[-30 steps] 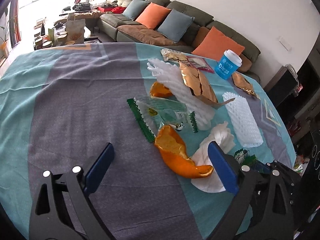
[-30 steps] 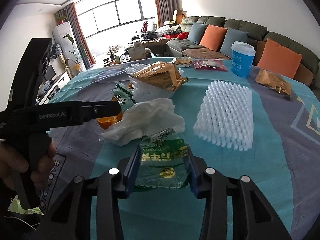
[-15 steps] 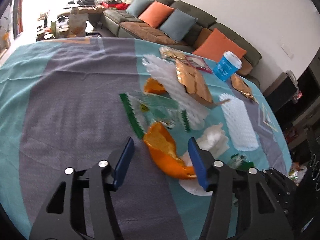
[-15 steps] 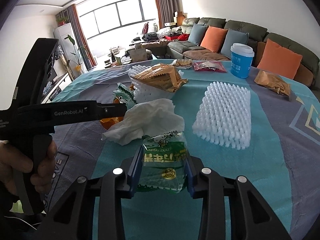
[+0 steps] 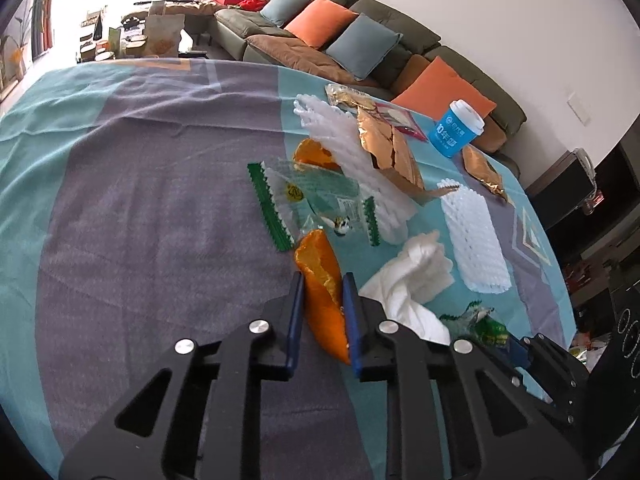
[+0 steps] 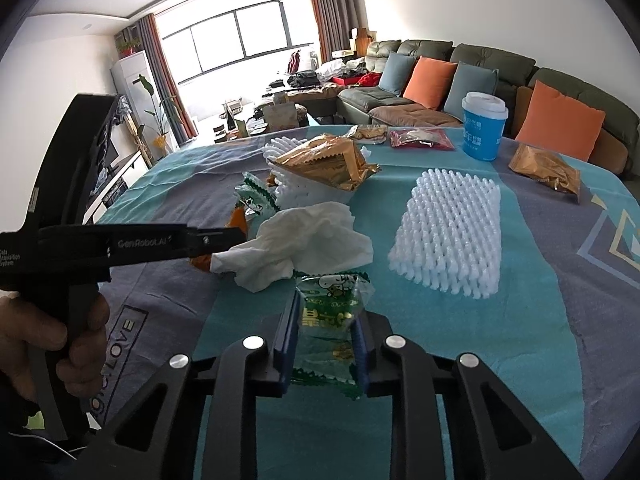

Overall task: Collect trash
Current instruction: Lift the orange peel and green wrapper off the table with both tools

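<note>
An orange peel (image 5: pixel 320 268) lies on the teal and grey tablecloth (image 5: pixel 140 200). My left gripper (image 5: pixel 323 280) is closing and its blue pads press the peel's near end from both sides. A green snack wrapper (image 6: pixel 332 312) stands crumpled between the pads of my right gripper (image 6: pixel 326 320), whose jaws are closing too. A crumpled white tissue (image 6: pixel 304 240) lies just beyond the wrapper, beside the peel. In the right wrist view, the left gripper (image 6: pixel 236 236) reaches in from the left, held by a hand (image 6: pixel 52 340).
Further back lie a clear bag with green edges (image 5: pixel 312 196), a second orange peel (image 5: pixel 312 154), two white foam nets (image 5: pixel 476 236), gold wrappers (image 5: pixel 392 152) and a blue cup (image 5: pixel 456 132). A sofa stands behind the table.
The left jaws have gone from wide open to tight around the orange peel. The right jaws have narrowed and crumpled the green wrapper between them.
</note>
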A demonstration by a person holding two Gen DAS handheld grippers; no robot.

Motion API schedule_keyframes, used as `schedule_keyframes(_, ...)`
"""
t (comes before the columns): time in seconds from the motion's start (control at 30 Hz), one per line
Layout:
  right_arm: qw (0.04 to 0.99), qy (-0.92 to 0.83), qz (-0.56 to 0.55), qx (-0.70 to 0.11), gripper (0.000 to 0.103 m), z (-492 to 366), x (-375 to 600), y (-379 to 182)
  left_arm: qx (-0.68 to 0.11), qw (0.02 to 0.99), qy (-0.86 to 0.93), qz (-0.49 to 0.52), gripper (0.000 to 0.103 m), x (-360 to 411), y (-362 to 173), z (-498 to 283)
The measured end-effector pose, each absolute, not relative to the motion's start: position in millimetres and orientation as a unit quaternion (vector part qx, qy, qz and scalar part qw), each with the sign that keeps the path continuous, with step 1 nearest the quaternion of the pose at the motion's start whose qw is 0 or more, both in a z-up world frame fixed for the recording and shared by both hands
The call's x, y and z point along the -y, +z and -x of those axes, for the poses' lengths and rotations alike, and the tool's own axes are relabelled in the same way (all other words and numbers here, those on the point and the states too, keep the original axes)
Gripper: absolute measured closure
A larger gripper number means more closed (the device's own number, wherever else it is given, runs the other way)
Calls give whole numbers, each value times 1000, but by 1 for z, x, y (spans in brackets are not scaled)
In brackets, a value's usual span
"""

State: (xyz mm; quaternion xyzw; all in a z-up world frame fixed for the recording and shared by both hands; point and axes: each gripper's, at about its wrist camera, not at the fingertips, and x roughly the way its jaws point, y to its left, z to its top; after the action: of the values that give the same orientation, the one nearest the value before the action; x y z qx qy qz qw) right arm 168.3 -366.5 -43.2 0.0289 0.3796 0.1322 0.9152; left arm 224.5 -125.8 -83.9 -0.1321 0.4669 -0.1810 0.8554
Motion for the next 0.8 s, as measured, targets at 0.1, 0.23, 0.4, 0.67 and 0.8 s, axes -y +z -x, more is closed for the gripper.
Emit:
schedule_keyframes(0.1, 917, 131, -28, -377, 85, -166, 366, -41, -463, 856, -185, 135, 87, 123, -82, -220)
schedule_keyframes(0.23, 919, 129, -28, -372, 86, -161, 366, -38, -453, 860, -191, 140, 87, 119, -77, -213)
schedule_keyframes(0.4, 923, 128, -31, -360, 88, -154, 366, -31, -428, 872, -193, 135, 87, 112, -63, -204)
schedule_keyframes(0.67, 930, 131, -31, -341, 89, -146, 364, -17, -385, 898, -180, 110, 87, 98, -38, -186)
schedule_keyframes(0.8, 934, 136, -32, -330, 89, -144, 362, -9, -364, 909, -175, 100, 87, 91, -26, -174)
